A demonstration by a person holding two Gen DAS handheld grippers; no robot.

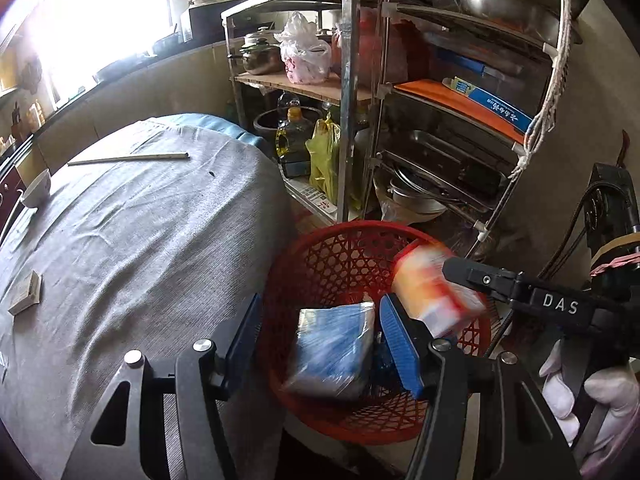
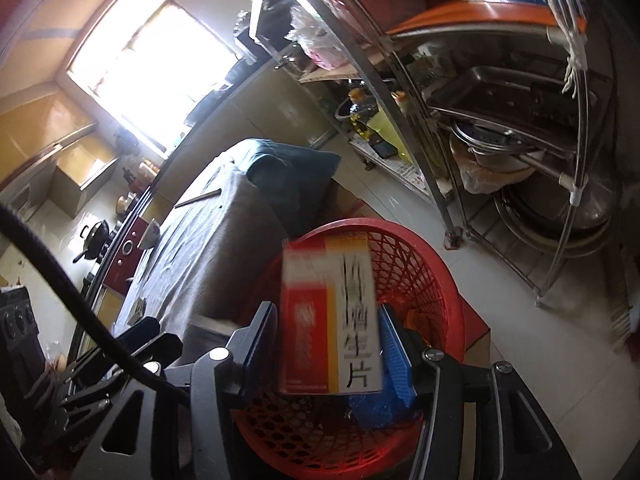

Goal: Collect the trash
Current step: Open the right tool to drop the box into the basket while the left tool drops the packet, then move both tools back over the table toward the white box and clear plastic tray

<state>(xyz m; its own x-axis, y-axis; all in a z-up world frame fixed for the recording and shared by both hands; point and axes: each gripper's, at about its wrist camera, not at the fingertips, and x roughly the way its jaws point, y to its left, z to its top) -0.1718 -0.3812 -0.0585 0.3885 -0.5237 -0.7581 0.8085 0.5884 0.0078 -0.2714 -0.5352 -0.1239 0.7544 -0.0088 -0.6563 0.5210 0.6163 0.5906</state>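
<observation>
The right tongs [image 2: 326, 312] are held over the red lattice basket [image 2: 360, 222], with a red, yellow and white carton [image 2: 328, 320] between the jaws. The carton is smeared while the pads stay sharp, so the grip is judged released and the carton loose. The left tongs [image 1: 320, 312] are likewise unclenched. A clear gap is seen between the left-hand pad and a blue-and-white wrapped packet [image 1: 332, 348], which lies blurred between and below the jaws, inside the basket.

Several faults could follow. The carton could be caught on the pad beside it and be tipped sideways, since little room is left on either side. The near rim, just under the right tongs, could be struck, and the carton could be thrown onto the tiled floor beyond. The light basket could be nudged over by either pair of tongs, because both are crowded above it. A collision between the two tools is also possible, as the right one is seen just to the right of the left one's fingers.

The carton's long axis is laid along the right fingers, with its far end pointed ahead of the tips towards the basket's far wall. The packet's long axis is set roughly along the left fingers and slightly slanted.
</observation>
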